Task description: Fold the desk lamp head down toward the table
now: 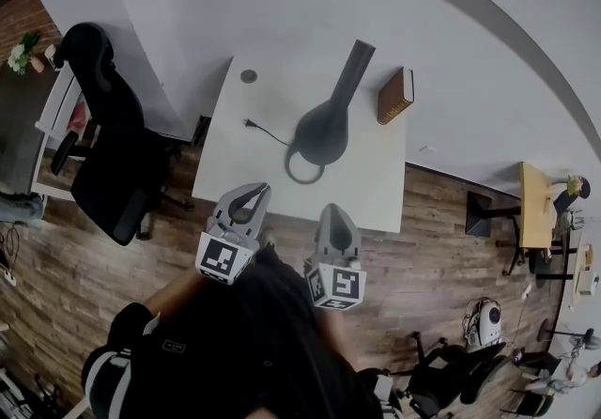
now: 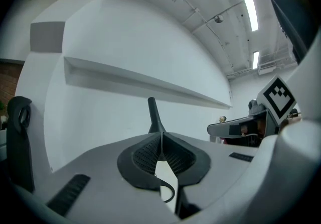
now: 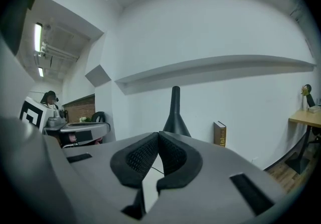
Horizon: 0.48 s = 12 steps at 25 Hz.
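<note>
Held level, side by side at the near edge of the worktop (image 1: pixel 376 187) — left gripper (image 1: pixel 250 192) and right gripper (image 1: pixel 335 210), both closed and empty — aimed at the upright lamp (image 1: pixel 324 126) standing mid-worktop.

Black desk lamp (image 1: pixel 324 126), white table (image 1: pixel 376 184), brown book (image 1: pixel 395 95), wood-grain brown floor (image 1: pixel 441 220)

left tool (image 1: pixel 252 192) closed, right tool (image 1: pixel 334 212) closed, empty

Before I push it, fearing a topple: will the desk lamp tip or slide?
Probably steady: the desk lamp flares wide at its foot. A push high on its slim neck might tip it. Its slack cord likely won't tug.
</note>
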Motion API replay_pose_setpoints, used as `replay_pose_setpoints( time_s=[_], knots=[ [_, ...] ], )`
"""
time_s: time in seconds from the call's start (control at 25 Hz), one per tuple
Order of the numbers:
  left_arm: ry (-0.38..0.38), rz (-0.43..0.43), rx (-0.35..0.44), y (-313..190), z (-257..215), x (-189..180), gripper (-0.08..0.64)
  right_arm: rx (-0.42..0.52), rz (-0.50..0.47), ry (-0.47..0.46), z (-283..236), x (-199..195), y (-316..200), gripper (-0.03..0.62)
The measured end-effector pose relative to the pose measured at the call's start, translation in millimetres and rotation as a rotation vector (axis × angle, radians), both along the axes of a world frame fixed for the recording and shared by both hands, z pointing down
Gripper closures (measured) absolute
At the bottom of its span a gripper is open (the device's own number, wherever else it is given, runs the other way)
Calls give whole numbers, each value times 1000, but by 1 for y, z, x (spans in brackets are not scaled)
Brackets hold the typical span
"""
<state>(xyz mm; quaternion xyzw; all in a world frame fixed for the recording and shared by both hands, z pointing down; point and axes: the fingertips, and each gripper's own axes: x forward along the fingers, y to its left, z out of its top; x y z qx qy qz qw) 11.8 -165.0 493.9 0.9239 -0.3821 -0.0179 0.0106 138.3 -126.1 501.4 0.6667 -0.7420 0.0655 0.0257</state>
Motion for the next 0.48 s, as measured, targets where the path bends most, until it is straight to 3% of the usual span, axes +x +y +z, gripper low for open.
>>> replay_pose_setpoints(
  time_s=[0.48],
  knots=[
    [11,17,-15,3,1,4,528,4,1,-4,-2,0,2,578]
  ],
)
